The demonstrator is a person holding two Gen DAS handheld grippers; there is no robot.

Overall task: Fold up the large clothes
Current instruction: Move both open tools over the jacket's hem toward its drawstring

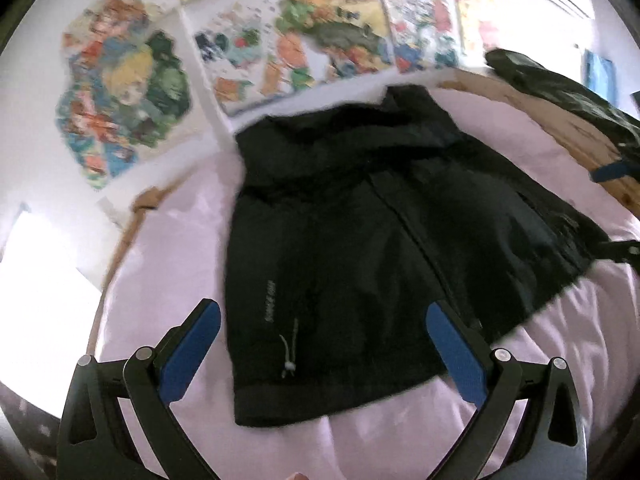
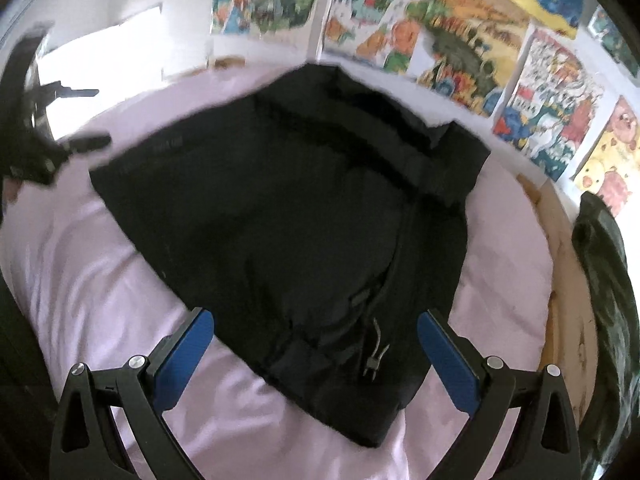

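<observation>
A black jacket (image 1: 360, 232) lies flat on the pale pink bed sheet (image 1: 168, 248), partly folded, with its hem and a grey drawcord toggle (image 1: 288, 366) nearest me. My left gripper (image 1: 322, 312) hovers open above the hem, holding nothing. In the right wrist view the same jacket (image 2: 304, 216) spreads across the sheet (image 2: 100, 288), zip and toggle (image 2: 374, 360) toward me. My right gripper (image 2: 314, 322) is open over the jacket's near corner, with no cloth between its blue pads (image 2: 184, 356). The left gripper (image 2: 80, 116) shows blurred at the far left.
Colourful posters (image 1: 132, 92) cover the white wall behind the bed. A wooden bed frame (image 1: 568, 132) runs along the right, with another dark garment (image 1: 560, 92) heaped on it. Bright light falls at the left (image 1: 36, 280).
</observation>
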